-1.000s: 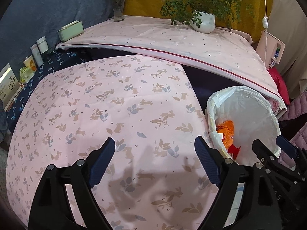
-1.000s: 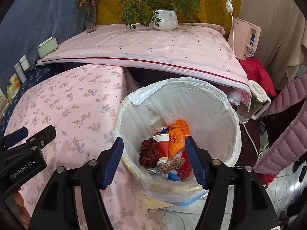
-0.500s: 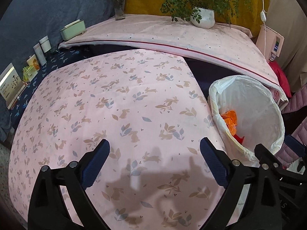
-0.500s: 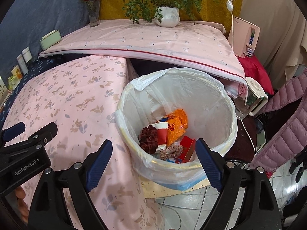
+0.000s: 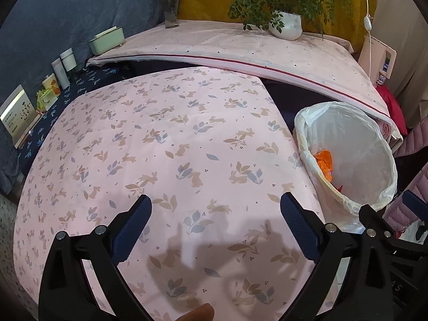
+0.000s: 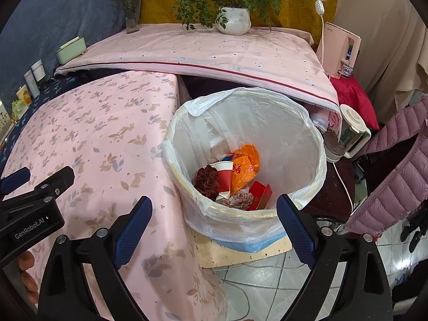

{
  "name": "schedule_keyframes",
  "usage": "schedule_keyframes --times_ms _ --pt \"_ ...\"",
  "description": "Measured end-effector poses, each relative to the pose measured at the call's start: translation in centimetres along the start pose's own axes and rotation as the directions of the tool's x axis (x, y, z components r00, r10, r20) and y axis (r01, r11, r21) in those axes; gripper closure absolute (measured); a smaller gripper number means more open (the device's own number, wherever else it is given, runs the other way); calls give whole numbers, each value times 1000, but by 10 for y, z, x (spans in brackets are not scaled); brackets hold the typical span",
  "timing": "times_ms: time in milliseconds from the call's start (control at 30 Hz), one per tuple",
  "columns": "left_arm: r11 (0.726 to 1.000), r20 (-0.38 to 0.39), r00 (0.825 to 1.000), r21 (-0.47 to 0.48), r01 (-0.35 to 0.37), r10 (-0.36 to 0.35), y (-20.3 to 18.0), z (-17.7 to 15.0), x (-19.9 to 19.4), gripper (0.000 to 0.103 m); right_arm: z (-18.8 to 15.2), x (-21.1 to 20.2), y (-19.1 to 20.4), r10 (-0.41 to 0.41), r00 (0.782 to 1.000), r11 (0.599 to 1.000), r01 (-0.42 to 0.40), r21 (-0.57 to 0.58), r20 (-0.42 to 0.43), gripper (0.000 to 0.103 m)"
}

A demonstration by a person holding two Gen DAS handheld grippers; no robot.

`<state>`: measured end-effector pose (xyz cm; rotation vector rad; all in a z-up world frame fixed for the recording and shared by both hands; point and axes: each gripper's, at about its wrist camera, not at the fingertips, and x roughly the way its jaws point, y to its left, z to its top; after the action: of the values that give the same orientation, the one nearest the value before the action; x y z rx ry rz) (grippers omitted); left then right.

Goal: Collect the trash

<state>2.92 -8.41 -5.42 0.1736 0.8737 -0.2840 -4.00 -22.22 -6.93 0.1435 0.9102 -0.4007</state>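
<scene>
Evenly lit, sharp; fisheye-bent, vignetted edges.

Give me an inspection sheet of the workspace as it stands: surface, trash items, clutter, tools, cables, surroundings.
Surface: table under pink rabbit-print cloth; no loose trash seen on it.
Job's things: lined trash bin beside the table holds an orange wrapper, a red-and-white paper cup, a dark red scrunchie and a red box.
Clutter: small bottles and cards along the table's far-left edge.
Grippers: left tool and right tool both open, nothing between the pads.
Cables: white cord on the floor right of the bin.
Surroundings: potted plant, flower vase, pink padded jacket.
</scene>
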Motion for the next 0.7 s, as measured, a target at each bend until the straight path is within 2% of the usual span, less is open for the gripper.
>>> schedule_keyframes --times_ms 700 --pt "1000 0 1000 -15 -8 8 -3 -6 -6 10 -8 -11 -2 -10 1000 1000 10 -6 14 13"
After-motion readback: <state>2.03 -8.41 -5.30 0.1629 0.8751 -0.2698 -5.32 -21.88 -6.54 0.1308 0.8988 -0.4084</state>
